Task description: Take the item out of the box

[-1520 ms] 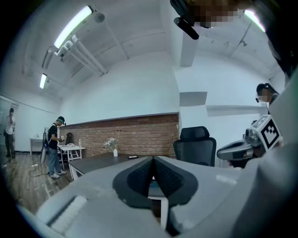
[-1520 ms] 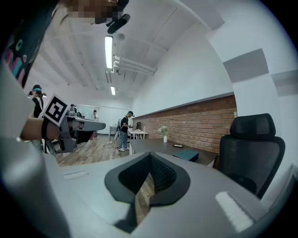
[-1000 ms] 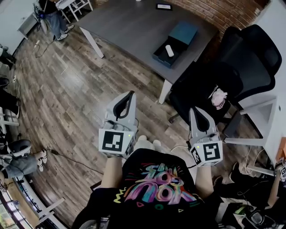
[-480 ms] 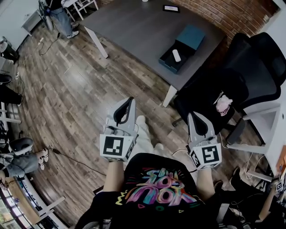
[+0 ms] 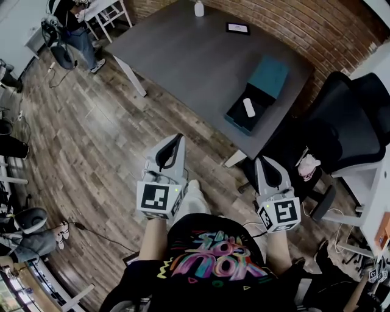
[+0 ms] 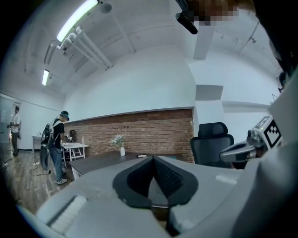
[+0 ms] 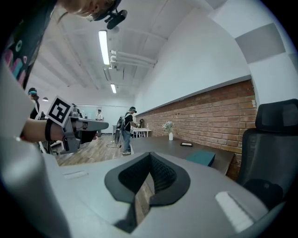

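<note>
An open dark-blue box point(image 5: 245, 114) lies near the front edge of the grey table point(image 5: 183, 55), its teal lid point(image 5: 269, 77) beside it. A small white item point(image 5: 248, 107) rests inside the box. My left gripper point(image 5: 177, 139) is held in front of my body over the wooden floor, jaws shut and nothing in them. My right gripper point(image 5: 261, 161) is level with it, just short of the table's corner, also shut and empty. In the right gripper view the teal lid point(image 7: 201, 157) shows ahead past the shut jaws point(image 7: 150, 156). The left gripper view shows shut jaws point(image 6: 152, 158) pointing at the table.
A black office chair point(image 5: 344, 116) stands right of the table, with a pink object point(image 5: 308, 166) on its seat. A flat dark device point(image 5: 237, 28) and a white bottle point(image 5: 198, 8) sit at the table's far side. A person point(image 5: 64, 27) stands far left. Cables lie on the floor.
The table and box have shifted lower and rightward in the head view as I step toward them. Both grippers stay shut and keep their place in front of my body.
</note>
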`<state>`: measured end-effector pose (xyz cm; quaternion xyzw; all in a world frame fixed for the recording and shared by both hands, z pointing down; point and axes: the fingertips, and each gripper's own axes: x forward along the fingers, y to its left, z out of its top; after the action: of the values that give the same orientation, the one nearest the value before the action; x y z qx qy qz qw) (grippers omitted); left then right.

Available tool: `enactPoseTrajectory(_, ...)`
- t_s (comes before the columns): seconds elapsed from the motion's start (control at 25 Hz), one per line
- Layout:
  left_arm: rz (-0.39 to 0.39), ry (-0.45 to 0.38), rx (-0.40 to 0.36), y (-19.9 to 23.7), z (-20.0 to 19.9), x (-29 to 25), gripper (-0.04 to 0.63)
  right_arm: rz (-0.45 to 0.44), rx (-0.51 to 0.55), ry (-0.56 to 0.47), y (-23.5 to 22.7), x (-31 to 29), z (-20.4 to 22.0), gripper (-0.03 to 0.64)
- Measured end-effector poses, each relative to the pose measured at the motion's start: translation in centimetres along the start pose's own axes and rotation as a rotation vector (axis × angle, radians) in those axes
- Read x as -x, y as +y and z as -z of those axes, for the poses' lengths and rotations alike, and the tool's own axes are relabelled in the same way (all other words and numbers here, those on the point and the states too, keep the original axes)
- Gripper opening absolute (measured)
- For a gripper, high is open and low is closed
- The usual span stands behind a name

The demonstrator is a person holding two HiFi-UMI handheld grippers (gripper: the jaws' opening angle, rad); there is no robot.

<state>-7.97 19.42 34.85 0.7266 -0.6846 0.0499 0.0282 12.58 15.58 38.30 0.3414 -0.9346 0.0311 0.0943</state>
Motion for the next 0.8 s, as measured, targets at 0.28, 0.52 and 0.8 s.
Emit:
enactPoseTrajectory(0.28,0.056,0.01,-0.014,4.6,-0.5,-5.7,0.002,0.055,-0.016,0.001,-1.7,-6.7,-1.8,-0.002)
enactPoseTrajectory(0.52,0.113,0.023,0.015,7.5,0.3,-8.4,0.002,0.106,-0.026,0.036,-1.4,-9.9,-1.3,-0.002)
enactPoseTrajectory(0.8,0.182,0.057,0.03,7.6,1.7,-11.8,0.002,0.162,-0.064,0.083,-2.6,-10.8,-0.3,-0.002)
